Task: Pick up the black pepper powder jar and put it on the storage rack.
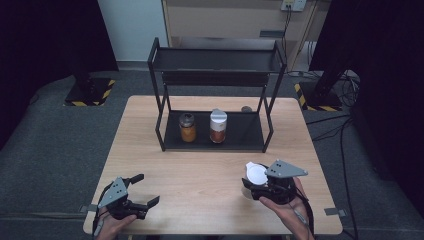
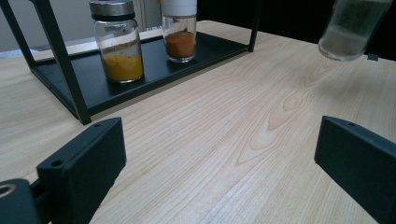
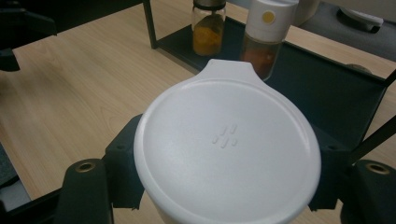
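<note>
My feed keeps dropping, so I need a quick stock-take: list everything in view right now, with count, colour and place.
table: one, light wood, under everything.
rack: one, black metal, two tiers, at the table's far side.
yellow spice jar: one, clear glass with dark lid, lower tier, left.
red spice jar: one, clear with white cap, lower tier, just right of the yellow one.
white-lidded jar: one, clear body, white lid, held above the table's near right.
left gripper: one, black, fingers apart, near left corner.
right gripper: one, black, closed on the white-lidded jar.
</note>
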The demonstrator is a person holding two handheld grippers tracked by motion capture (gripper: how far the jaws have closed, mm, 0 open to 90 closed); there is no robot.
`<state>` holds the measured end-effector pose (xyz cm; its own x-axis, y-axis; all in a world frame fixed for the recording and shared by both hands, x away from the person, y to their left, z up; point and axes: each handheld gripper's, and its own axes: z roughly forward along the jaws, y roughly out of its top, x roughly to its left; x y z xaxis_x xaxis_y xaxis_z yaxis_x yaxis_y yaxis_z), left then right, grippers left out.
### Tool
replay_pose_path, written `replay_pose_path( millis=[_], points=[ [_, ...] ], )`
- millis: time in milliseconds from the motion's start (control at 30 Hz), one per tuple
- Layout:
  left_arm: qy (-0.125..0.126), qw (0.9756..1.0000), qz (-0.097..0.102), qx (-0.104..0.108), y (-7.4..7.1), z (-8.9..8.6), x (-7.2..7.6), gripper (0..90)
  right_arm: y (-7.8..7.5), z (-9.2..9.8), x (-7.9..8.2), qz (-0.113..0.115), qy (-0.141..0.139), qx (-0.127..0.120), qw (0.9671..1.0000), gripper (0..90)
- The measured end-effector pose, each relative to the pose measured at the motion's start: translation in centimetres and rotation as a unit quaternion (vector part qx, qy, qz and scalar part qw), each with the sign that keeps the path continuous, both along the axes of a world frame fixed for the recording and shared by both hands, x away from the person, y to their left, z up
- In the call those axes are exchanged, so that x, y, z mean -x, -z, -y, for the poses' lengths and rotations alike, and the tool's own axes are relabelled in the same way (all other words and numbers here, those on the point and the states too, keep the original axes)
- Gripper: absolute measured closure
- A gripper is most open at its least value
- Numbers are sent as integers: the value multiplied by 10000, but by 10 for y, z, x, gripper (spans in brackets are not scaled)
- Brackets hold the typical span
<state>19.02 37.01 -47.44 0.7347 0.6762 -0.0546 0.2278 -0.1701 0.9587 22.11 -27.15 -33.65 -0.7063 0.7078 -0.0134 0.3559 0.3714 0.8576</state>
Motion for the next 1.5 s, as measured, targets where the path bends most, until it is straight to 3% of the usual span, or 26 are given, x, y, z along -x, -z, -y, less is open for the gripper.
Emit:
replay_pose_path(
  millis=[833,1500],
  points=[
    [0,10000,-6,-10,0,-1,0,14,-41,-10,-46,-51,94,-87,9999,310],
    [-9,10000,-13,-6,0,-1,0,14,-58,-29,-95,-65,257,26,9996,310]
  ],
)
